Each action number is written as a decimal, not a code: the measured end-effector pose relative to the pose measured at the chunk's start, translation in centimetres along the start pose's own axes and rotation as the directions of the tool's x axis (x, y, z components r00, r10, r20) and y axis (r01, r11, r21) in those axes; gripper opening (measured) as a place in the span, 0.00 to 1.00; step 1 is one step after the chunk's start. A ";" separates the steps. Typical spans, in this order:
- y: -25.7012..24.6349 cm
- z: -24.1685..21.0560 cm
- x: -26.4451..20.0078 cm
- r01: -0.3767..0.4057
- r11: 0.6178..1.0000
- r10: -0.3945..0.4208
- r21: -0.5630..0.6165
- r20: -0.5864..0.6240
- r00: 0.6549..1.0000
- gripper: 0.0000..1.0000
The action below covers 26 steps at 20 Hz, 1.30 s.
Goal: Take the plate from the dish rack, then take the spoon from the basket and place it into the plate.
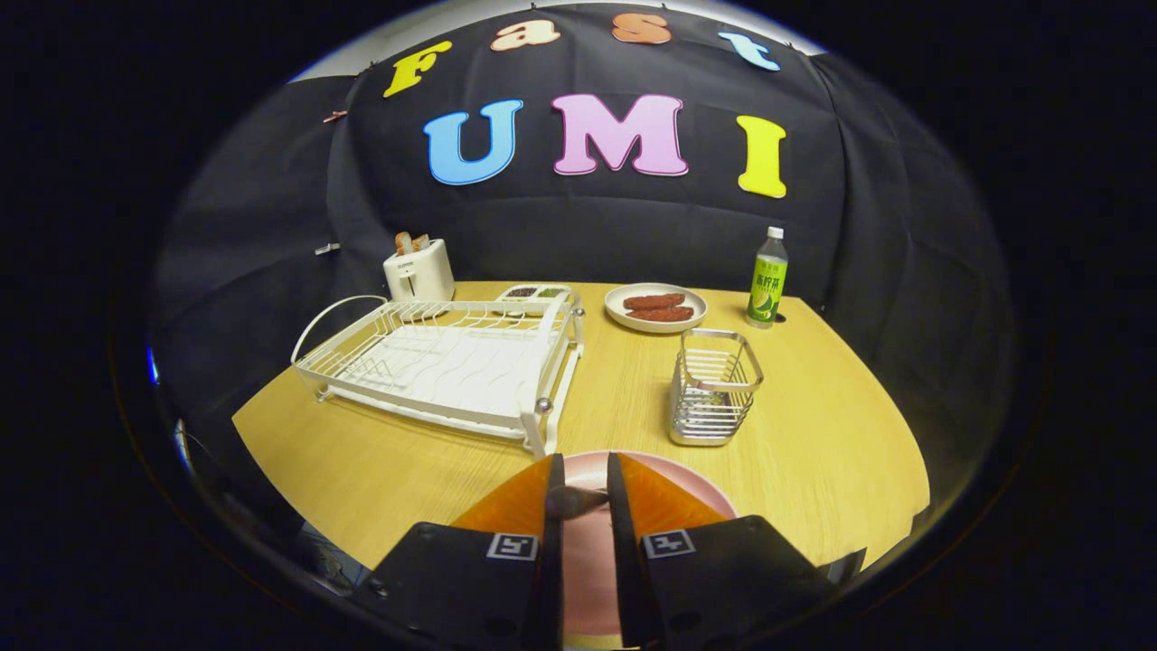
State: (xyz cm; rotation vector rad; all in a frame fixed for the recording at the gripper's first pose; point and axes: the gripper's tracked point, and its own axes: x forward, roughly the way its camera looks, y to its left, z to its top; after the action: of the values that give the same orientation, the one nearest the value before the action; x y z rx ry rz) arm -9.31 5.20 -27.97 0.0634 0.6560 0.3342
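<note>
The jaws of the gripper (578,493) pinch the spoon (571,500) over the pink plate (696,493) on the bench (813,425). Just beyond stands the wire basket (714,387); the white dish rack (443,362) sits beside it. Farther back: a toaster (418,269), a plate of sausages (656,307) (reddish-brown) and a green bottle (767,289).

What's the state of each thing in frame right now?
gripper: fingers nearly closed on a small metal object, likely the spoon, over the plate
pink plate: flat on the table, under the fingers
dish rack: no dishes in it
wire basket: upright, looks empty
toaster: bread sticking up from the slots
beige plate: holds two reddish food pieces
bottle: upright, capped
</note>
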 end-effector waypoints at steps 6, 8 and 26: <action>2.7 -1.6 -1.0 -0.059 0.998 0.059 0.003 -0.081 0.995 0.45; 2.1 -0.6 -1.4 -0.042 0.999 0.042 0.013 -0.059 0.997 0.54; -7.7 23.3 -14.9 0.216 0.973 -0.229 0.084 0.494 0.839 0.98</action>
State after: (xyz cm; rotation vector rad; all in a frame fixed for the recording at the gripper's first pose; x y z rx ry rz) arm -4.00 -5.81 -2.03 0.0932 0.1431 0.0731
